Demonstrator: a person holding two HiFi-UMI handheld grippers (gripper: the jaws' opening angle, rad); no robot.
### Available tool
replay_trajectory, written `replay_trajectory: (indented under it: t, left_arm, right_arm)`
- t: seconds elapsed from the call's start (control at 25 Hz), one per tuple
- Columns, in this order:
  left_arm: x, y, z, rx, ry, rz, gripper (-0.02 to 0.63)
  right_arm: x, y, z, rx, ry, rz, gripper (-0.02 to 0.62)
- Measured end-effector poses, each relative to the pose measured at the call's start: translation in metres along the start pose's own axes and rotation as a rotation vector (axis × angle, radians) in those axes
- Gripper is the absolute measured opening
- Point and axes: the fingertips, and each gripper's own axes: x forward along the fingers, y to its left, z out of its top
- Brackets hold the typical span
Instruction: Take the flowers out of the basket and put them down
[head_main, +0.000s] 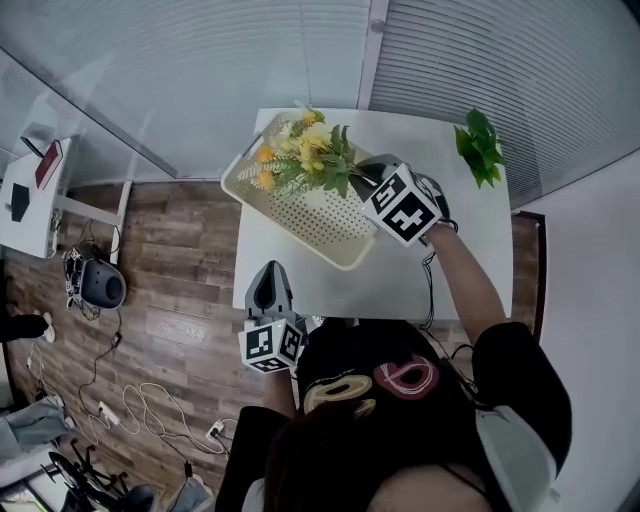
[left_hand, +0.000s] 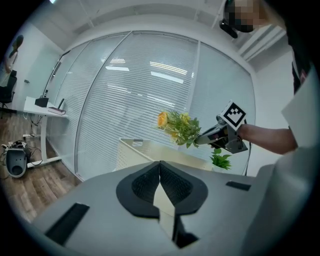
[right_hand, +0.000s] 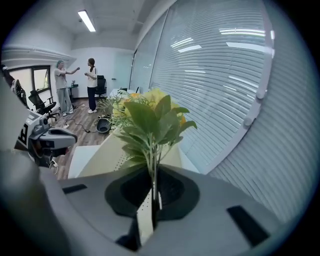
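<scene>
A bunch of yellow and orange flowers (head_main: 305, 155) with green leaves hangs above the cream perforated basket (head_main: 310, 225), which lies on the white table (head_main: 400, 270). My right gripper (head_main: 362, 182) is shut on the stems; in the right gripper view the thin stems (right_hand: 151, 172) run straight between its closed jaws, with the blooms (right_hand: 150, 117) in front. My left gripper (head_main: 269, 288) is shut and empty by the table's front left edge. From the left gripper view the flowers (left_hand: 179, 127) are lifted clear above the basket (left_hand: 135, 152).
A loose green sprig (head_main: 480, 147) lies at the table's back right corner. Windows with blinds (head_main: 200, 70) run behind the table. On the wooden floor at left are a small white desk (head_main: 35, 200), a round grey device (head_main: 97, 285) and cables (head_main: 130, 400). Two people (right_hand: 75, 85) stand far off.
</scene>
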Motion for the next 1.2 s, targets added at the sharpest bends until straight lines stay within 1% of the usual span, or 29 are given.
replay_trajectory:
  t: [0.2,0.4,0.72,1.0,1.2]
  left_arm:
    - [0.007,-0.012,-0.001,0.032,0.011,-0.040,0.017]
    - [0.013,-0.023,0.000,0.047,0.020,-0.076,0.017]
    - [0.022,-0.041,-0.003,0.067,0.037,-0.135,0.017]
    - [0.030,-0.046,0.005,0.088,0.027,-0.164,0.017]
    - [0.036,-0.050,0.008,0.107,0.029,-0.188,0.017]
  right_arm:
    - [-0.013,-0.006,-0.015,0.054,-0.006,-0.034,0.025]
    - [-0.030,-0.017,-0.033,0.137,-0.014,-0.079,0.026]
    - [-0.054,-0.034,-0.068,0.205,0.007,-0.165,0.025]
    - [-0.074,-0.043,-0.101,0.296,0.022,-0.255,0.026]
    - [-0.088,-0.048,-0.130,0.385,0.039,-0.317,0.025]
